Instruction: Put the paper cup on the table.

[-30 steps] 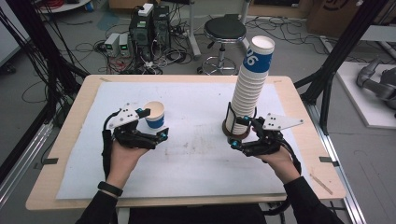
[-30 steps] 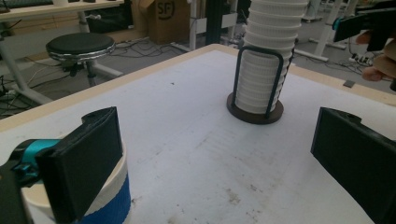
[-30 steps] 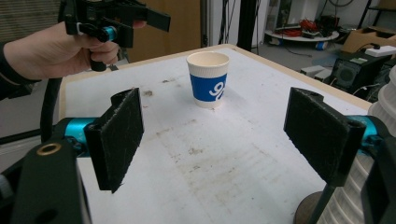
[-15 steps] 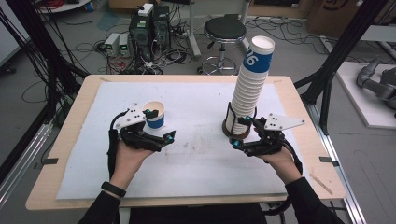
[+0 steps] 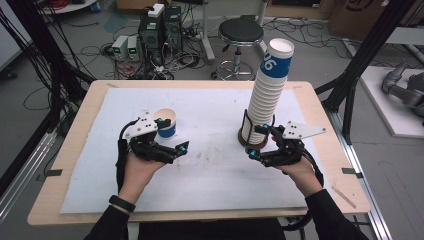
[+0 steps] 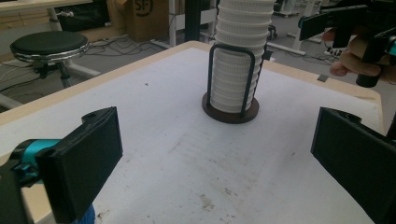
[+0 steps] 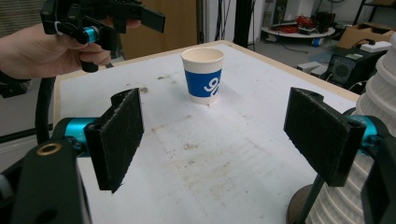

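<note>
**Both tools standing released beside the cups**

A person is standing at the pale wooden counter, which is covered by a stained white sheet, and is holding a black two-jaw tool in each hand. The left tool is hovering just beside a single white paper cup with a blue band; its jaws are standing wide apart with nothing between them, one jaw close to the cup's side. In the right gripper view that cup is sitting upright on the sheet, clear of any jaw.

The right tool is resting near the foot of a tall stack of white ribbed paper cups, topped by a cup with a blue band. The stack is sitting in a dark round holder with black wire uprights, towards the right side of the counter. The right tool's jaws are also parted; in its own view they are gaping over bare sheet, with the stack just beside the right-hand jaw. Whether that jaw is touching the stack I cannot tell.

The lone cup and the stack are standing well apart.
</note>
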Tool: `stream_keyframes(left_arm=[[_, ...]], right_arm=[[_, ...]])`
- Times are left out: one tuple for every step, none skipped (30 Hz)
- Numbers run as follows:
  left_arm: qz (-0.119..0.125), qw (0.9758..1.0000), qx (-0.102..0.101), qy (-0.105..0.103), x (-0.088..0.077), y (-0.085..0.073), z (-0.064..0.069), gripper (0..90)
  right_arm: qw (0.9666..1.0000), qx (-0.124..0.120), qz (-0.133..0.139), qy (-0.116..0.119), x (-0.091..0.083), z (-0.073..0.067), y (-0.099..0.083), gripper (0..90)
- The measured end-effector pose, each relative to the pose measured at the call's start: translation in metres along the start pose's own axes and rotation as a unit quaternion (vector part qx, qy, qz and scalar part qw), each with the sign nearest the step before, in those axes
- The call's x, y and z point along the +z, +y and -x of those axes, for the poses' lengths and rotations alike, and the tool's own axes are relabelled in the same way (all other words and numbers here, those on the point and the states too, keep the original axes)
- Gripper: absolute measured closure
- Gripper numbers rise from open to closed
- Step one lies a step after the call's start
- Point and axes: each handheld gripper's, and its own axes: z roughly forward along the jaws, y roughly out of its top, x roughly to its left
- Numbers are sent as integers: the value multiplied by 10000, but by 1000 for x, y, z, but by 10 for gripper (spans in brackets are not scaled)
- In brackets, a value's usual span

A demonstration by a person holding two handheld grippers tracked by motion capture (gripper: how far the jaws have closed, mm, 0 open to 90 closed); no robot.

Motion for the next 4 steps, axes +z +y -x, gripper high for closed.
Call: stream_keyframes(left_arm=[[-1, 10000, -7, -21, 0, 0, 0, 20], [1, 10000, -8, -13, 1, -1, 0, 20], [3, 10000, -8, -13, 1, -1, 0, 20], [3, 10000, -19, -8, 1, -1, 0, 20]], right_arm=[[10000, 2, -2, 4, 0, 0, 0, 203], [10000, -5, 9, 11, 0, 0, 0, 203], [10000, -6, 10, 5, 0, 0, 0, 203], [10000, -21, 22, -1, 0, 0, 0, 203]])
